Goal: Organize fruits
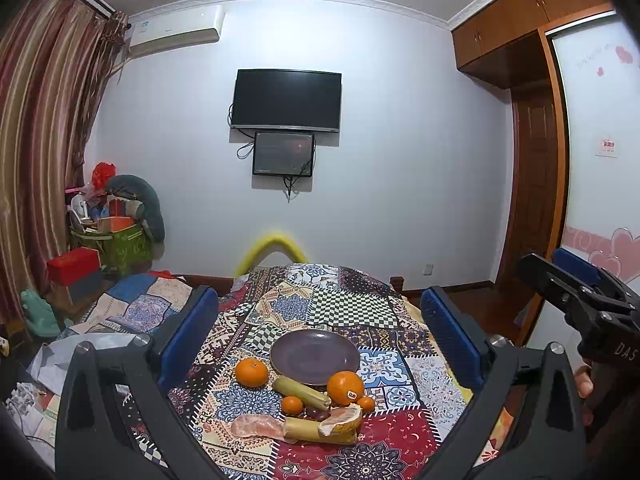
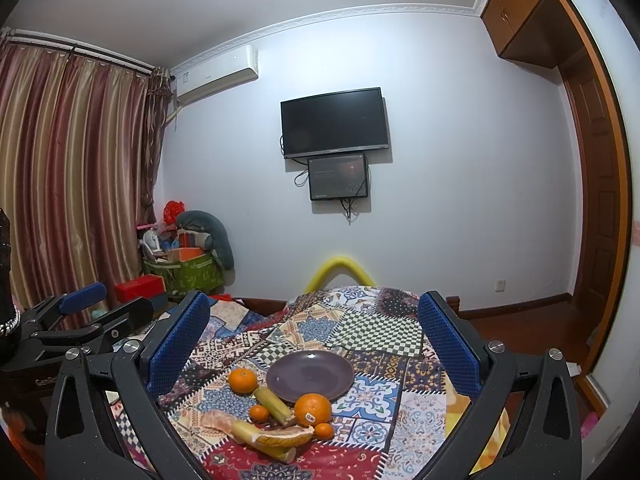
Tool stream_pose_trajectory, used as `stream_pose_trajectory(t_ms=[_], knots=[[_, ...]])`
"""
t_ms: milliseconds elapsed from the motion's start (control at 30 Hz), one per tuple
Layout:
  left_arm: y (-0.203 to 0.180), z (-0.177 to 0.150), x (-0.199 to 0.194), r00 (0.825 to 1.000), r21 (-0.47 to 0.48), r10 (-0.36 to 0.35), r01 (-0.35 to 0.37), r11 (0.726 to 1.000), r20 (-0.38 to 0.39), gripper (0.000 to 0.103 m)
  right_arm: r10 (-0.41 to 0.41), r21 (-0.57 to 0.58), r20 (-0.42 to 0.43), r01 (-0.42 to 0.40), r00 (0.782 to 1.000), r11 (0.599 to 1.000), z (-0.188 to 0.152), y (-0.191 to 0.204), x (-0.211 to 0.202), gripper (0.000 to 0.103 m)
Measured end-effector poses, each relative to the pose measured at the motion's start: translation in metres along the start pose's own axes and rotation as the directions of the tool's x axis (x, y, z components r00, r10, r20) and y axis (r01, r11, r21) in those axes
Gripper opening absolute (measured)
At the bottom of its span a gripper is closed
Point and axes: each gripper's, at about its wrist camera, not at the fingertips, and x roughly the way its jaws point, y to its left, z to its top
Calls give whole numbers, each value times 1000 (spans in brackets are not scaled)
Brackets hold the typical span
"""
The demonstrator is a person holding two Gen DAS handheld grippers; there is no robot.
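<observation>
An empty purple plate (image 1: 315, 356) (image 2: 310, 375) lies on a patchwork cloth. In front of it sits a cluster of fruit: a mandarin (image 1: 251, 373) (image 2: 242, 380) at the left, a big orange with a sticker (image 1: 345, 388) (image 2: 313, 409), two small mandarins (image 1: 292, 405) (image 1: 365, 404), two greenish banana pieces (image 1: 302, 391) (image 1: 316, 431) and two peeled pomelo wedges (image 1: 256, 426) (image 1: 340, 420). My left gripper (image 1: 320, 320) is open, held back from the fruit. My right gripper (image 2: 314, 324) is open too, also short of the fruit.
The patchwork cloth (image 1: 352, 308) covers a raised surface that drops off at left and right. The right gripper body (image 1: 580, 304) shows at the right of the left wrist view, held by a hand (image 1: 583, 384). Boxes and bags (image 1: 112, 236) fill the far left corner by the curtain.
</observation>
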Motion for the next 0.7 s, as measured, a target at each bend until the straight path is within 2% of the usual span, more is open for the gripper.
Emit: stream_pose_trajectory(t_ms=[700], knots=[[-5, 0, 0, 1000, 12, -3, 3, 1000, 2, 103, 9, 3, 2, -9, 1000, 1000, 3, 2, -2, 103]])
